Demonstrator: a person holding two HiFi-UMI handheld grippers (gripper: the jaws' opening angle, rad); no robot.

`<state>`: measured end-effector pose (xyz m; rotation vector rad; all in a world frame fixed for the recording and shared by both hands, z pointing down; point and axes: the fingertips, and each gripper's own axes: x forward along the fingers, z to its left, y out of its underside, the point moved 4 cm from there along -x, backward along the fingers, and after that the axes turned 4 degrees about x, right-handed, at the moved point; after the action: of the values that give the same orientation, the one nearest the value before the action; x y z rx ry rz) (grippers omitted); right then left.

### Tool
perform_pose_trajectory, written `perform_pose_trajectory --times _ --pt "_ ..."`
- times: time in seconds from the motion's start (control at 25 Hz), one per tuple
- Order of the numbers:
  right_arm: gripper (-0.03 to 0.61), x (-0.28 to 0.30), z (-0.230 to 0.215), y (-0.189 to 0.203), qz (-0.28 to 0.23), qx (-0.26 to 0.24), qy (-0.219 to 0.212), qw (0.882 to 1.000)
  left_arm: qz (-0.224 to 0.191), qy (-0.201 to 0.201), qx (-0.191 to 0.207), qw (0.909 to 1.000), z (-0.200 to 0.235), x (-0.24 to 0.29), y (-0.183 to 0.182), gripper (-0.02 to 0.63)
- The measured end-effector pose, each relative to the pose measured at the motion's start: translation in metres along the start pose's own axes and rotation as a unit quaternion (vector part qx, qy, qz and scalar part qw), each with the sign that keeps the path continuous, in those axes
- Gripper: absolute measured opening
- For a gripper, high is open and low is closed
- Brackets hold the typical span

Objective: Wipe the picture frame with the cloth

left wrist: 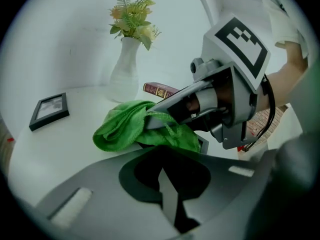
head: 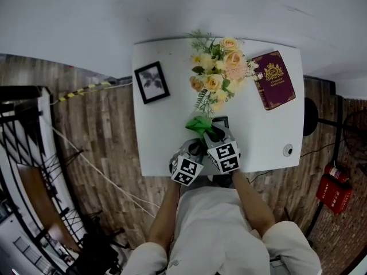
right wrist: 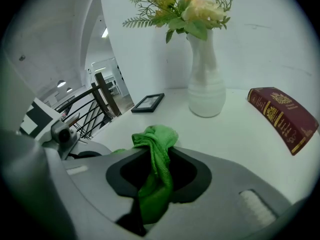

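Note:
A small black picture frame (head: 221,121) lies near the table's front edge, largely covered by a bunched green cloth (head: 200,124). In the right gripper view the cloth (right wrist: 156,149) hangs out of my right gripper (right wrist: 154,184), which is shut on it. In the left gripper view the cloth (left wrist: 125,126) drapes over the frame's corner (left wrist: 203,144), right in front of my left gripper (left wrist: 166,180). Its jaws are together on the frame's dark near edge. Both grippers (head: 195,151) (head: 211,137) sit side by side at the front edge.
A second black picture frame (head: 151,82) lies at the table's far left. A white vase of flowers (head: 218,73) stands at the back centre, with a maroon book (head: 274,79) to its right. A small round white object (head: 288,150) sits near the white table's (head: 166,136) right edge.

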<state>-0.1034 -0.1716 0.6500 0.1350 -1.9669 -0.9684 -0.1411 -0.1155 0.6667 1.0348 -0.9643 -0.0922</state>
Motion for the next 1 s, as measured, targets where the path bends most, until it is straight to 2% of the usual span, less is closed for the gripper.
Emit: perform_pose_trajectory --times 0.36,1.0 --pt "0.095 0.008 -0.010 0.006 0.017 -0.002 0.014 1.000 0.007 -0.005 -0.002 1.0000 0.000 0.001 -0.001 0.020" --pt "0.097 -0.022 -0.060 0.018 0.025 0.036 0.102 0.994 0.009 0.003 -0.001 1.0000 -0.001 0.002 0.000 0.020"
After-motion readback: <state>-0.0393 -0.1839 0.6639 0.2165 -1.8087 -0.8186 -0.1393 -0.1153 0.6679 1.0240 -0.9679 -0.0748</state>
